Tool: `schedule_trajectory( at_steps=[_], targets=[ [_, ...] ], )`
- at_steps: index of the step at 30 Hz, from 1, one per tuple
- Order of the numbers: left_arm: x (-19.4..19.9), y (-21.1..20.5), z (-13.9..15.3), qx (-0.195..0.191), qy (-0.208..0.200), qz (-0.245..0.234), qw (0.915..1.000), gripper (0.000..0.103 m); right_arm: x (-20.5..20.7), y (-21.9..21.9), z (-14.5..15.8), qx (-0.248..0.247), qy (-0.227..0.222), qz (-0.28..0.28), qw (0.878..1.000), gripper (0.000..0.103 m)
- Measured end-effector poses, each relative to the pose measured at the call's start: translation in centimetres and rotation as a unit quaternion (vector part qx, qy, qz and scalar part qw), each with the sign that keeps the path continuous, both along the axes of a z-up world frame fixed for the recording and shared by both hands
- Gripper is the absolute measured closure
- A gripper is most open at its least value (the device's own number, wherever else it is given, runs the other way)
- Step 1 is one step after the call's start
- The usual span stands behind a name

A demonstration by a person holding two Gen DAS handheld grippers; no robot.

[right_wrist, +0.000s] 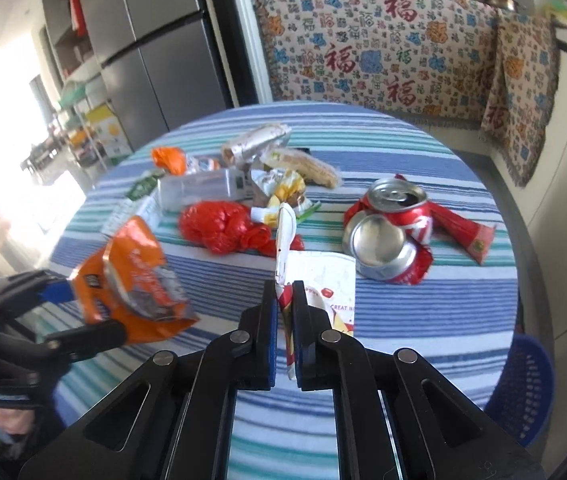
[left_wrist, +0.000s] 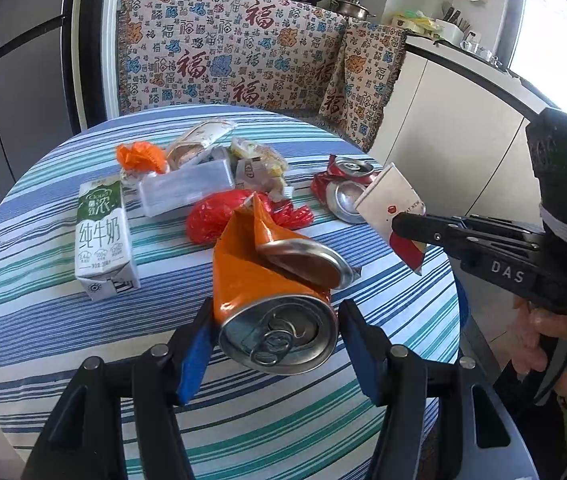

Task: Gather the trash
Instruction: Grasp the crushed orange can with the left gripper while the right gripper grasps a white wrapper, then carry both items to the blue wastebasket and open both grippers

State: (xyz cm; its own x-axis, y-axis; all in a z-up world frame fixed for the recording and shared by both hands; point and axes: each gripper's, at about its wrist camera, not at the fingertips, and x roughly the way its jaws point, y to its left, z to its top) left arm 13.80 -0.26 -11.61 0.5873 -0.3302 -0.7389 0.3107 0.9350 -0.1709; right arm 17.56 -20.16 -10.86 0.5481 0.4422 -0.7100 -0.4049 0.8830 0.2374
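At the bottom middle of the frame, the left hand-held gripper (left_wrist: 275, 334) squeezes a squashed orange can (left_wrist: 271, 292). The right hand-held gripper (right_wrist: 285, 300) pinches a flat paper cup (right_wrist: 319, 280) above the striped table (right_wrist: 423, 312). A red can (right_wrist: 391, 236) lies on the right.

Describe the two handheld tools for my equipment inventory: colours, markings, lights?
Both tools are black plastic linkages with silver pivot pins and blue finger pads. The right tool carries white "DAS" lettering, a grey band around its upright black body and a small green light. The left tool looks alike.
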Motion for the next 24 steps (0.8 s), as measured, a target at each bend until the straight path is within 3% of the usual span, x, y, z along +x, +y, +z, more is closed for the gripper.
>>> schedule_trajectory(
  at_steps=[5, 12, 17, 24],
  targets=[
    [0.1, -2.9, 0.3, 0.009, -0.009, -0.019, 0.9997, 0.042, -0.8, -3.1, 1.4, 0.016, 0.002, -0.016, 1.000, 0.098],
    [0.7, -4.3, -1.0, 0.009, 0.012, -0.013, 0.9998, 0.042, -1.7, -5.7, 0.7, 0.006, 0.010, -0.040, 0.999, 0.098],
    [0.8, -5.8, 0.0, 0.008, 0.006, -0.026, 0.9996, 0.042, -2.7, -6.9, 1.1, 0.009, 0.001, -0.047, 0.999, 0.098],
    [1.7, -13.5, 2.3, 0.001, -0.008, -0.097, 0.9953, 0.042, -2.4, -14.5, 1.9, 0.035, 0.005, -0.113, 0.993, 0.098]
  ],
)
